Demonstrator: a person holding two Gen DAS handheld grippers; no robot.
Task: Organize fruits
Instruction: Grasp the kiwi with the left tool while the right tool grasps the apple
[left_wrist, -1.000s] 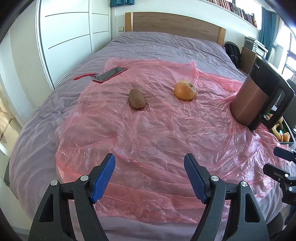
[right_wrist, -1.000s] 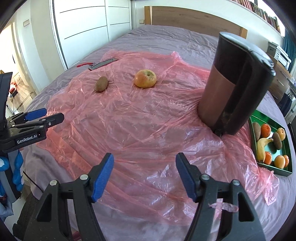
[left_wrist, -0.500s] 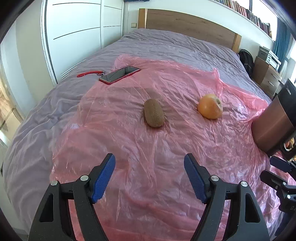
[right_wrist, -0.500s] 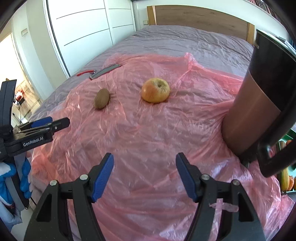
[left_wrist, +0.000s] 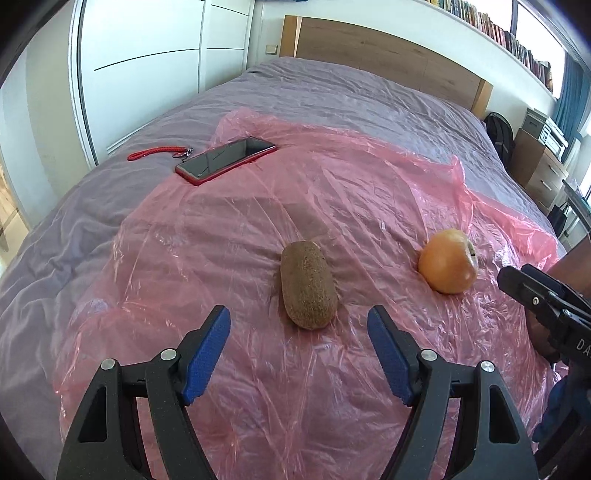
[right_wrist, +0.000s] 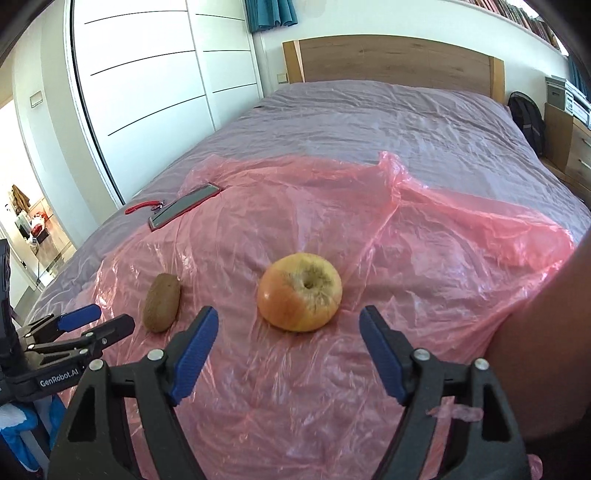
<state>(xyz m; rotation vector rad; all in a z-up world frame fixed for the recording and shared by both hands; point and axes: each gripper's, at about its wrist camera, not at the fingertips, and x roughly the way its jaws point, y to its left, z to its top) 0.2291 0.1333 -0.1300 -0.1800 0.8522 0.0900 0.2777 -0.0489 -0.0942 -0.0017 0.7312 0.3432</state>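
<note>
Crinkled, glossy pink plastic sheet (left_wrist: 229, 240) covers a grey bed. On it lie 2 fruits — 1 fuzzy brown oval kiwi (left_wrist: 307, 290) at frame centre, ahead of the left gripper (left_wrist: 298, 354), and 1 smooth round orange-yellow apple (right_wrist: 299, 291), ahead of the right gripper (right_wrist: 288, 354). Both jaws are spread, holding nothing.

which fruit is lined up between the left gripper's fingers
The kiwi, brown and oblong, lies just ahead of the open left gripper; the round apple sits off to its right.
</note>
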